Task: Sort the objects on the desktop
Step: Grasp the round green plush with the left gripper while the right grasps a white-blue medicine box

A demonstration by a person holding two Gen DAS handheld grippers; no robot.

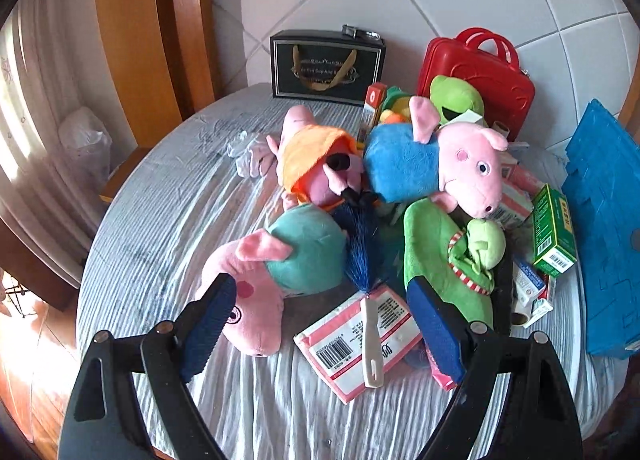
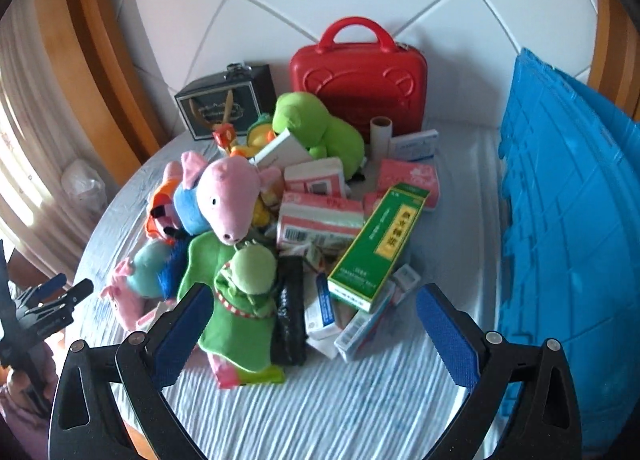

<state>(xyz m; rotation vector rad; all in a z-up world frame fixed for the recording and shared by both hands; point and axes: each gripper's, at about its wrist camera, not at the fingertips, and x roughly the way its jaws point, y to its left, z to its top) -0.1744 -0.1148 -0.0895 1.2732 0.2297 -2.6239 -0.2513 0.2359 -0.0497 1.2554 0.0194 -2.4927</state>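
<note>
On the striped grey bedsheet, a heap of soft toys and cartons fills the middle. Leftmost lies a pink plush pig in a teal top, with a blue-bristled brush with a white handle just beside it, resting on a pink-and-white pack with a barcode. Behind them, a pink plush pig in an orange dress touches a pink plush pig in a blue shirt. Right of centre, a green plush dinosaur with a striped collar lies against a black glossy pouch and a long green carton with yellow Chinese lettering. At the back stand a black gift box with gold cord handles, its writing too small to read, and a closed red plastic case with a handle. A blue ribbed plastic crate stands at the right. The left gripper and right gripper hover with jaws wide, holding nothing.
</note>
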